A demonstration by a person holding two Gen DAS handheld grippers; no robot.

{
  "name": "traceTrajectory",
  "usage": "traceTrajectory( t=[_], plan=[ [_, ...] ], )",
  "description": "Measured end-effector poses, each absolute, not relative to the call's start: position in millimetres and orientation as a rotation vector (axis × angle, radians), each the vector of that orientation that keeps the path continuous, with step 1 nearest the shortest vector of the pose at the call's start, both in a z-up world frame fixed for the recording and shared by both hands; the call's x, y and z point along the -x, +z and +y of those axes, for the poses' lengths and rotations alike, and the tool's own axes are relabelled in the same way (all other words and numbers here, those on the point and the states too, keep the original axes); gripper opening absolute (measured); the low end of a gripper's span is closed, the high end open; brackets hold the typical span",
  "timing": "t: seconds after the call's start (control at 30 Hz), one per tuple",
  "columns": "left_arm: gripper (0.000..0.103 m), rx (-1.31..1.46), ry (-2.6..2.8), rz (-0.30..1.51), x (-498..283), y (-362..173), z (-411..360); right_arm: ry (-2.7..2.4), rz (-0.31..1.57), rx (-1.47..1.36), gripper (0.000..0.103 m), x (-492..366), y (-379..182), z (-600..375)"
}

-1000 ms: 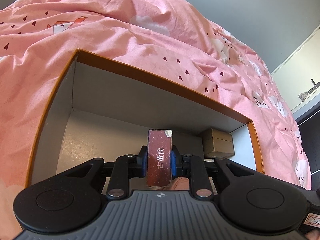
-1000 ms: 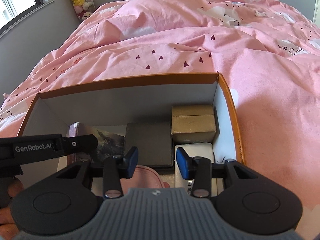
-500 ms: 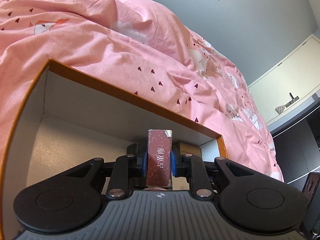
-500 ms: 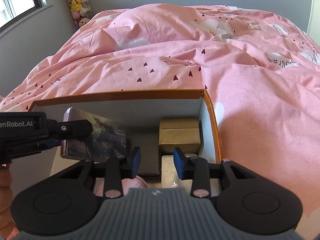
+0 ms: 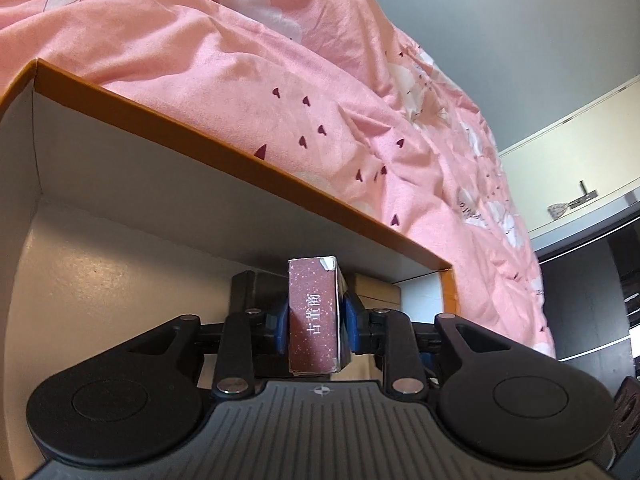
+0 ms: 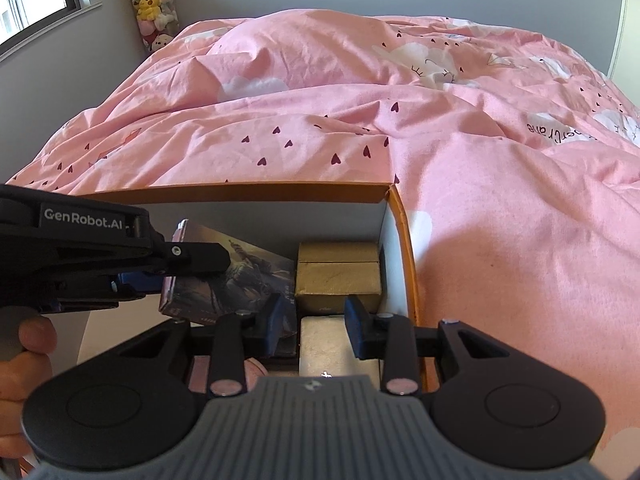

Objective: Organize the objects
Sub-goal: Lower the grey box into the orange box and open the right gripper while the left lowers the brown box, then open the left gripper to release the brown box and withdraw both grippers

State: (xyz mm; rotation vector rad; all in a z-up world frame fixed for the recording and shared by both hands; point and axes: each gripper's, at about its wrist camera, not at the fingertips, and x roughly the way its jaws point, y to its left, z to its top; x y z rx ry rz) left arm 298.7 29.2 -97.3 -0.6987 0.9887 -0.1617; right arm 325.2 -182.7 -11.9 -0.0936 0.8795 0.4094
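Red little box [image 5: 314, 316] has come down inside the orange box [image 5: 224, 152] — the left hand-held gripper [image 5: 314, 320] is opening, letting go. Right hand-held gripper [image 6: 313, 326] waits open, empty — one more thing nearly tidied.

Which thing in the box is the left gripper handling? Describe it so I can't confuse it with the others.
On the pink bedspread sits an orange-rimmed box with white inner walls. Inside it, the left gripper, its jaws opening, has a flat carton standing on edge between them. Unlike the plain tan block at the right wall, it has a maroon speckled spine with white characters and a painted face.
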Motion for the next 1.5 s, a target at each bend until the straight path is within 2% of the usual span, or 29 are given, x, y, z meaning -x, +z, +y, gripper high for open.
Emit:
traceTrajectory(
  t=[0.17,0.3,0.4,0.47,0.53,0.63,0.7,1.1,1.5],
  plan=[
    [0.043,0.63,-0.111,1.028,-301.9,-97.0,27.3,0.402,0.885,0.082,0.036,-328.1,-14.2,-186.6],
    [0.045,0.513,-0.04,1.054,-305.7,-97.3,19.2,0.405,0.878,0.077,0.036,-328.0,-13.6,-188.7],
    [0.05,0.487,-0.047,1.073,-305.1,-96.6,16.4,0.408,0.873,0.08,0.036,-326.8,-13.2,-190.0],
    [0.048,0.476,-0.056,1.079,-303.4,-95.9,15.5,0.41,0.867,0.089,0.036,-325.4,-13.1,-190.7],
    [0.039,0.473,-0.063,1.086,-302.9,-96.1,14.6,0.418,0.868,0.092,0.036,-324.5,-13.1,-191.2],
    [0.035,0.49,-0.058,1.078,-302.6,-96.1,15.3,0.424,0.865,0.107,0.035,-323.6,-13.7,-190.7],
    [0.033,0.507,-0.049,1.073,-304.2,-96.7,15.8,0.432,0.868,0.122,0.03,-323.4,-15.0,-189.3],
    [0.034,0.52,-0.052,1.068,-303.0,-94.0,18.3,0.458,0.88,0.15,0.028,-320.4,-16.6,-185.7],
    [0.042,0.3,-0.055,0.892,-232.5,-29.4,-2.7,0.501,0.816,0.113,0.028,-279.9,17.4,-195.7]
  ],
)
